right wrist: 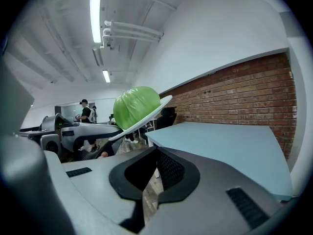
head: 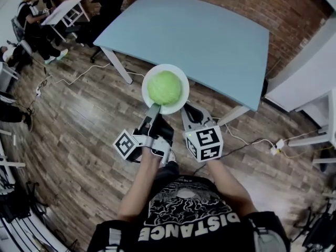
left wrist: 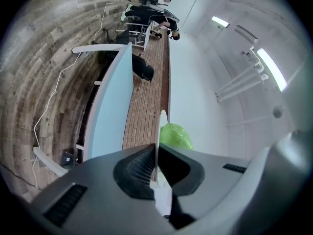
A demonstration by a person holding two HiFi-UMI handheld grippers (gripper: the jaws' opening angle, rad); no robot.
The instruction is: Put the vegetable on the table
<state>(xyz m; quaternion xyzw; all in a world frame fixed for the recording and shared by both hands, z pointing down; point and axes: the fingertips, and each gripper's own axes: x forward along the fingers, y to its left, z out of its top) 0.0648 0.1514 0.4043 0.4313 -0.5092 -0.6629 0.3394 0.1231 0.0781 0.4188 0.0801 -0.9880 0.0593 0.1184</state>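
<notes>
A round green cabbage (head: 164, 87) lies on a white plate (head: 181, 105) held in the air above the wooden floor, just short of the near edge of the light blue table (head: 199, 30). My left gripper (head: 153, 112) is shut on the plate's near rim. In the left gripper view the plate (left wrist: 161, 124) runs edge-on between the jaws, with the cabbage (left wrist: 175, 136) to its right. My right gripper (head: 190, 113) is beside the plate, shut and empty. In its own view, the right gripper (right wrist: 155, 155) sits below and right of the cabbage (right wrist: 135, 105) and plate (right wrist: 161, 103).
The table (right wrist: 230, 141) stands before a brick wall (head: 273, 7). People sit at a white desk (head: 65, 10) at the far left, with a dark office chair (head: 107, 4) nearby. Cables (head: 79, 76) cross the floor. A white cabinet (head: 307, 83) stands at the right.
</notes>
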